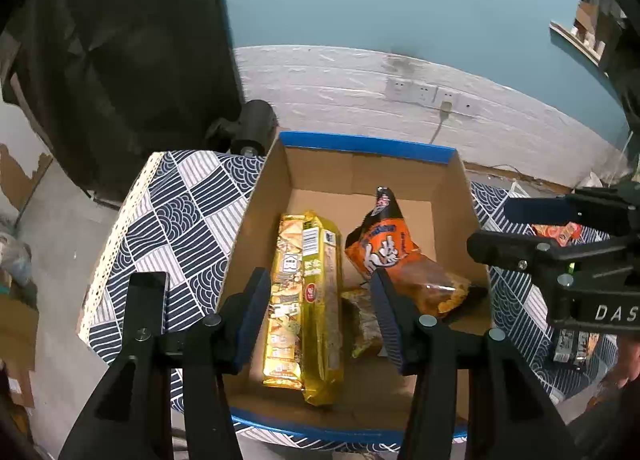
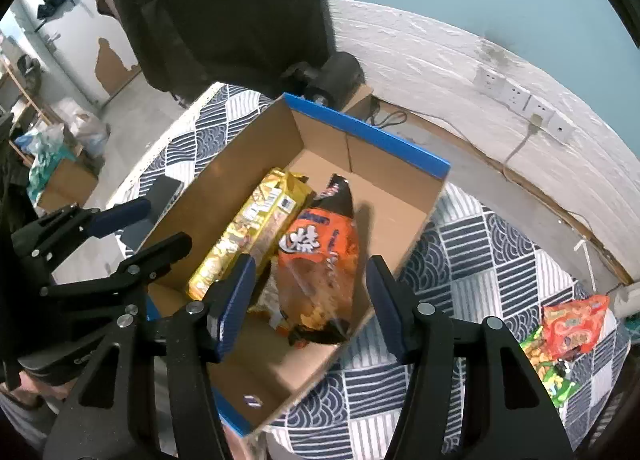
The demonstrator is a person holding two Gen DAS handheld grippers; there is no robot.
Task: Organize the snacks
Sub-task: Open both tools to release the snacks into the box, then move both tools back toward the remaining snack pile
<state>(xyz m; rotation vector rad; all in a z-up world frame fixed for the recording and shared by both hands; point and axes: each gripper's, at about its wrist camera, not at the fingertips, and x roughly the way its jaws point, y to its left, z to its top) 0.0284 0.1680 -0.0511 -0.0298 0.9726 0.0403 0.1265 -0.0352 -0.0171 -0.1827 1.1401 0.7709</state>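
A cardboard box with a blue rim (image 1: pixel 366 145) (image 2: pixel 360 128) stands on a table under a navy-and-white patterned cloth (image 1: pixel 180 216). On the box floor lie a long gold cracker pack (image 1: pixel 304 300) (image 2: pixel 248 228), an orange snack bag (image 1: pixel 396 256) (image 2: pixel 320 260) and a small brownish packet (image 1: pixel 362 324) half under the bag. My left gripper (image 1: pixel 320 280) (image 2: pixel 164 222) hangs open over the box, its pads apart from the gold pack below. My right gripper (image 2: pixel 311 264) (image 1: pixel 492 226) is open above the orange bag, which looks blurred in the right wrist view.
Loose snacks lie on the cloth right of the box: a red-orange packet (image 2: pixel 576 324) (image 1: pixel 556 232) and green packets (image 2: pixel 548 368). A flat black device (image 1: pixel 146 300) rests left of the box. A dark draped object (image 1: pixel 120 60) and wall sockets (image 1: pixel 424 94) stand behind.
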